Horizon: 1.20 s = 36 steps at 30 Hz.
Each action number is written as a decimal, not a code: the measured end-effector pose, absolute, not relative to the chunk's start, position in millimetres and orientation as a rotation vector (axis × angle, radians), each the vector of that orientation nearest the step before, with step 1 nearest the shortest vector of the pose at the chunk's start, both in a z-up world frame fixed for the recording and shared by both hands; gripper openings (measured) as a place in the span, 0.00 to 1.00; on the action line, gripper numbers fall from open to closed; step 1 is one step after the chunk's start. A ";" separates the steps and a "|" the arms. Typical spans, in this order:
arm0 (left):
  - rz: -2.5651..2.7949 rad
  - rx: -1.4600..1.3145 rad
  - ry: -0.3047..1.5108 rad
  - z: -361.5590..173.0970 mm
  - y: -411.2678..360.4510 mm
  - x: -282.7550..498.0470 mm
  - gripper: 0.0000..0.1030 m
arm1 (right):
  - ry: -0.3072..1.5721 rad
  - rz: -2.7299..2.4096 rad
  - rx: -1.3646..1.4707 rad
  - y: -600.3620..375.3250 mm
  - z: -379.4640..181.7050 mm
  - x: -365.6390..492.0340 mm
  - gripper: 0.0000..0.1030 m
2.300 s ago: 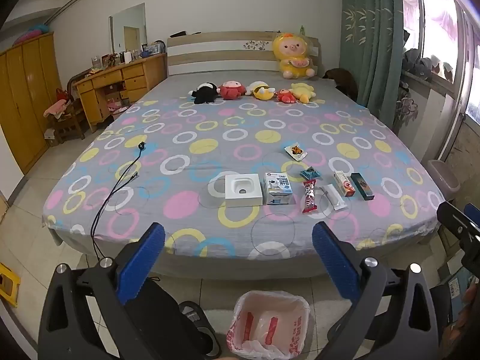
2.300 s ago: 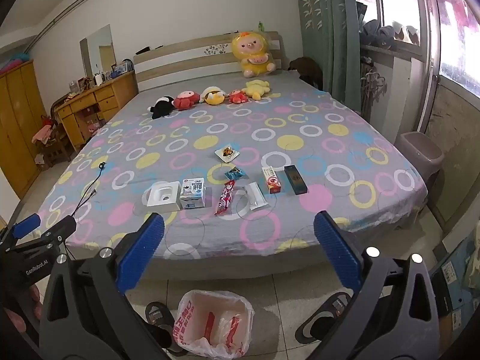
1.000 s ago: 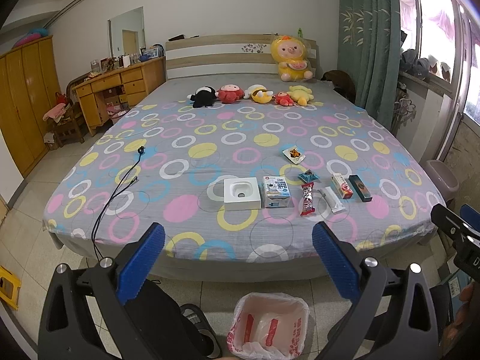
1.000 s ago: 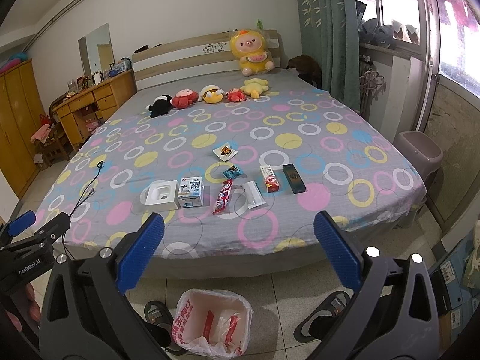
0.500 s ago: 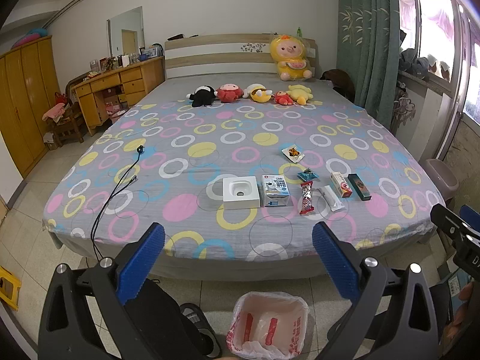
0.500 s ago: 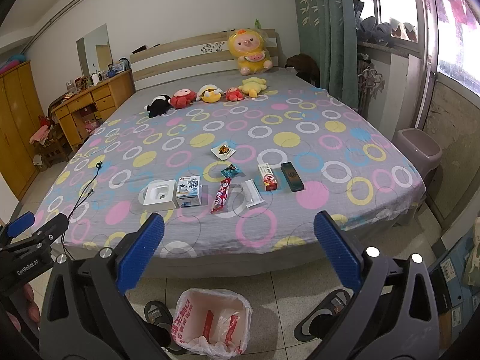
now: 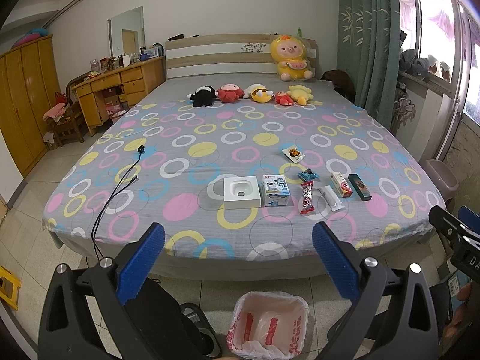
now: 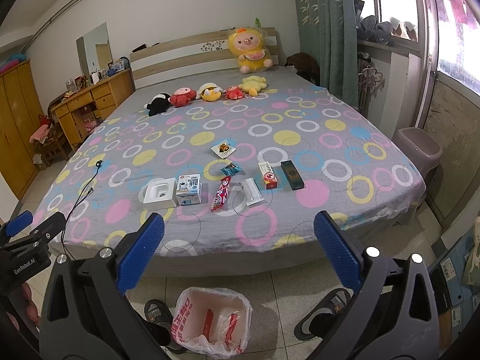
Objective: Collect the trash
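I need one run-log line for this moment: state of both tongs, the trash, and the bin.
left tongs: open, empty | right tongs: open, empty | trash: on bed, untouched | bin bag: on floor below tongs

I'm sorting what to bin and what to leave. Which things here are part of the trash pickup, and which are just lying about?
For the job: white box, milk carton, red wrapper, white packet, red-and-white box, dark box, blue wrapper, snack packet, bagged bin.

Lying about: plush toys, black cable, lidded bin.
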<state>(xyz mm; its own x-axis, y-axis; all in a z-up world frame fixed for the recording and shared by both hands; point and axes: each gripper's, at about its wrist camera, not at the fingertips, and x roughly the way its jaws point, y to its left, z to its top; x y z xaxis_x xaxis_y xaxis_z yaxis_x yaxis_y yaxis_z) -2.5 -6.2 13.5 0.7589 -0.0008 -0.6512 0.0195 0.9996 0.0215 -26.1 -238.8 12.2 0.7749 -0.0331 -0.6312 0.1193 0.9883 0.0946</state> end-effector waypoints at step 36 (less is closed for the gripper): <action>-0.015 0.028 0.710 8.7 -5.2 -5.0 0.94 | 0.689 -0.090 0.131 -240.6 0.1 -28.0 0.95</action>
<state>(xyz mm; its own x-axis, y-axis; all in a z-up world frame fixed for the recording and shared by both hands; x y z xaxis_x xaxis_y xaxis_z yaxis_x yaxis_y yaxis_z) -5.0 -5.2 8.7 0.7585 -0.0042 -0.6517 0.0233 0.9995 0.0207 -28.0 -240.6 0.1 0.7682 -0.0394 -0.6390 0.1263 0.9878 0.0909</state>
